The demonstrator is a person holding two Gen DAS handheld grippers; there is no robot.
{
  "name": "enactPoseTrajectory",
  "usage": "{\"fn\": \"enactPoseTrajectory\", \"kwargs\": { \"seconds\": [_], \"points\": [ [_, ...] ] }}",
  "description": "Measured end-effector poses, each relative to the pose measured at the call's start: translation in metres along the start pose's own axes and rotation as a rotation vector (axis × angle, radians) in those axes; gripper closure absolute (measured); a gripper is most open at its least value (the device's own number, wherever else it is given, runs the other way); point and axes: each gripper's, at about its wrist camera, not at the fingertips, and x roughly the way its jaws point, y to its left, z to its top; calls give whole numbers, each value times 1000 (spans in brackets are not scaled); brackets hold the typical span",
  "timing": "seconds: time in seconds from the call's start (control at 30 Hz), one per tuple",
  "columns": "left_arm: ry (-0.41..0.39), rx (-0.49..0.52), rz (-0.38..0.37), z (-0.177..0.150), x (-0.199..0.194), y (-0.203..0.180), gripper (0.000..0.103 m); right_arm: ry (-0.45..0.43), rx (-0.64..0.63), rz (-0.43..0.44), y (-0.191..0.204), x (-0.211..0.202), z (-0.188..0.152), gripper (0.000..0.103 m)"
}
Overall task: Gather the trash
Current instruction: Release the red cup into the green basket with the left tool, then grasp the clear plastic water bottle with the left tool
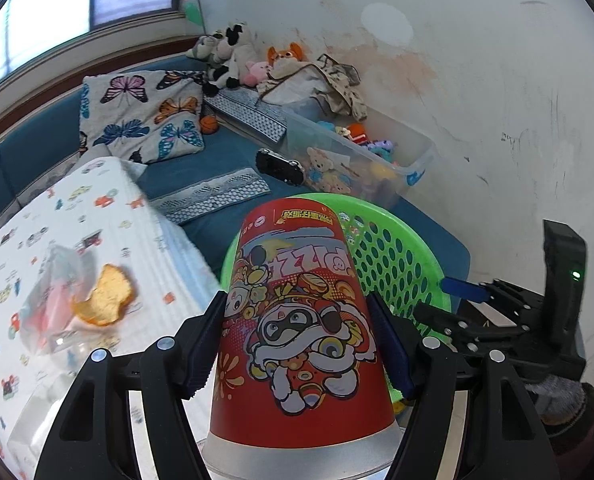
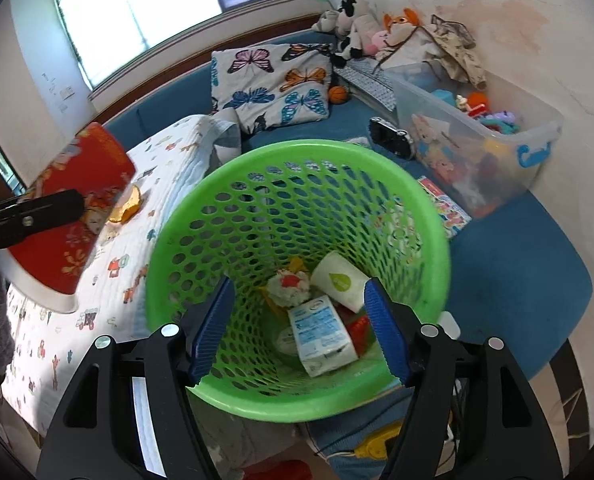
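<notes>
Trash cup point(image 1: 297, 320) | clamped mid-wall in your left hand-held gripper point(image 1: 297, 332), green basket point(image 1: 397, 256) at 1 o'clock | light, thin, crushable; squeeze gently | right hand-held gripper point(image 2: 297, 320) released, empty, above basket point(image 2: 257, 152) | orange peel point(image 1: 105, 296) on bed.

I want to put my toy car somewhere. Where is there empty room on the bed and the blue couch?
Bare blue cushion lies right of the green basket, below the clear toy bin. Another blue strip sits between the butterfly pillow and the bin. Crowded: the quilt near the orange peel and plastic bag.
</notes>
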Motion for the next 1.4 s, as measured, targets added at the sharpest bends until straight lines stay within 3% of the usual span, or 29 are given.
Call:
{"fn": "enactPoseTrajectory", "kwargs": {
  "seconds": [0.33,0.43,0.57,0.9,1.13,1.4],
  "points": [
    [44,33,-15,17,46,-23,35,7,22,-11,-11,-7,-11,35],
    [57,21,-16,17,55,-22,24,9,25,-9,-12,-7,-13,35],
    [55,6,-34,14,54,-18,21,9,25,-8,-11,-8,-15,35],
    [-9,-12,-39,-13,10,3,21,-10,5,14,3,-15,-13,35],
    [-36,-50,-3,-51,-30,35,21,-14,-29,39,27,-16,-12,34],
    [-43,-64,92,-87,-62,80,22,-21,-92,77,65,-17,-9,34]
  ]
}}
